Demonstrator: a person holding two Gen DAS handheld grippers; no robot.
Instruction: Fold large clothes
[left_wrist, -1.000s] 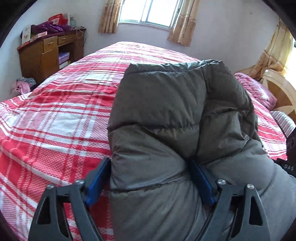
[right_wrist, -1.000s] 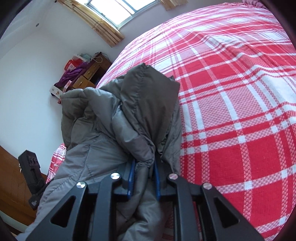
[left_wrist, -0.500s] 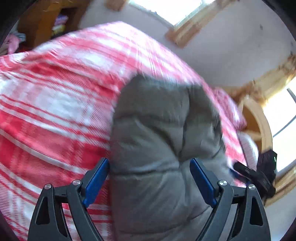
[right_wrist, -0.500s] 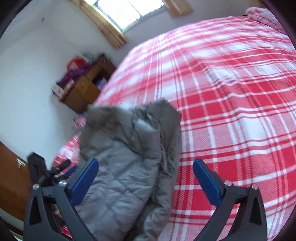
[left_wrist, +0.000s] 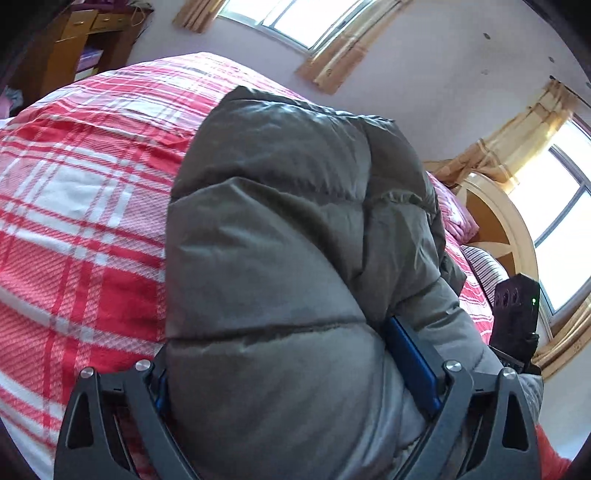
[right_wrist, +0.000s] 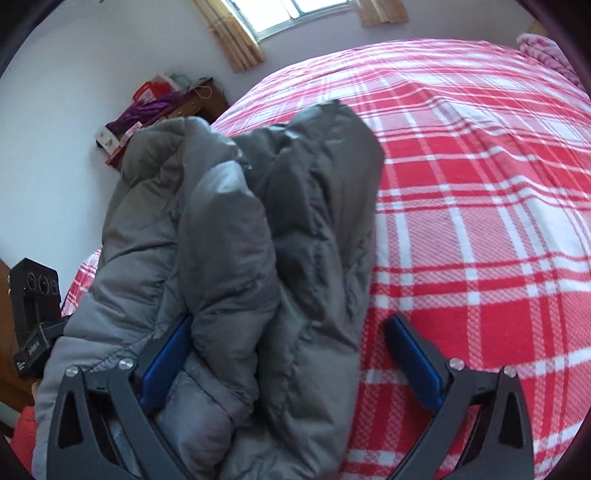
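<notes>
A puffy grey down jacket (left_wrist: 288, 221) lies bunched on the red and white plaid bed (left_wrist: 74, 221). My left gripper (left_wrist: 280, 350) has a thick roll of it between its blue pads. The right pad (left_wrist: 410, 354) digs into a fold and the jacket covers the left pad. These jaws are opening. In the right wrist view the jacket (right_wrist: 229, 229) is heaped at the left. My right gripper (right_wrist: 288, 325) stands wide open around its edge. The left pad (right_wrist: 166, 365) rests against the fabric, and the right pad (right_wrist: 413, 362) is free above the bedspread (right_wrist: 480, 240).
A wooden desk (left_wrist: 85, 40) with clutter stands by the far wall and shows in the right wrist view too (right_wrist: 177, 107). A curved wooden headboard (left_wrist: 495, 210) and a pink pillow (left_wrist: 454, 214) are at the bed's right end. The other gripper's black camera block (left_wrist: 515, 317) is close by.
My right gripper has let go of the jacket fold and its jaws have swung wide apart. The left gripper has tilted and rolled, with the jacket roll still between its pads.
</notes>
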